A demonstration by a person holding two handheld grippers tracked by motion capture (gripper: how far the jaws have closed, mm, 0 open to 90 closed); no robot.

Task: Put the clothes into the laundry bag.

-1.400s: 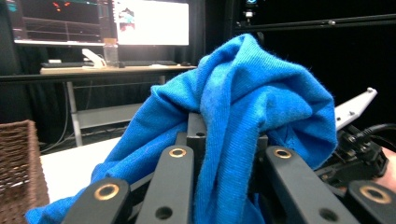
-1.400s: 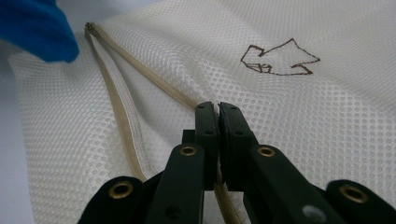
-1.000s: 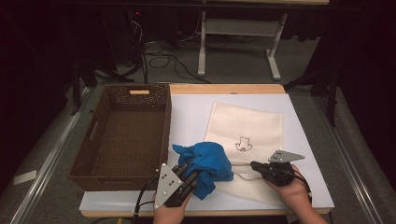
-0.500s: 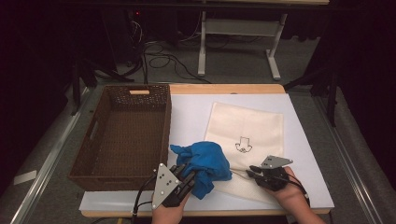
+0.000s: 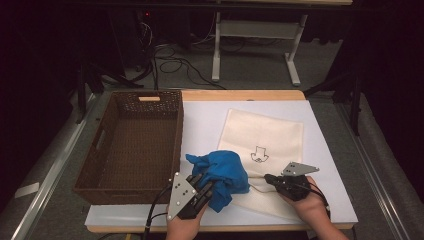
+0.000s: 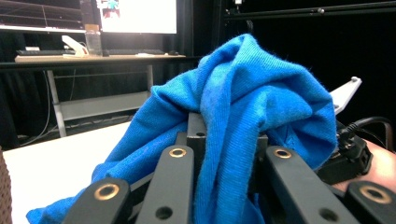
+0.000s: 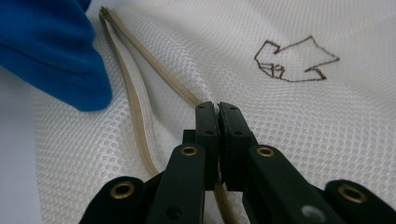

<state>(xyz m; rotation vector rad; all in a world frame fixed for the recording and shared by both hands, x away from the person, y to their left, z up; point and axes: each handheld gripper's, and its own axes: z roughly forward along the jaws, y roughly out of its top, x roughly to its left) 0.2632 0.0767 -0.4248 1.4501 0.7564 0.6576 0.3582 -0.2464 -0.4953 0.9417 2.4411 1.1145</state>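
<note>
While my left gripper is clamped on the crumpled blue knit cloth, that cloth hangs bunched over its jaws at the white table's front edge, just right of the brown woven basket. My right gripper has its jaws pressed together, pinching the tan zipper edge of the cream mesh bag with the drawn arrow.

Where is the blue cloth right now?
In the high view, the blue cloth sits near the table's front edge, clamped by the left tool, between the wicker basket and the white mesh bag.
</note>
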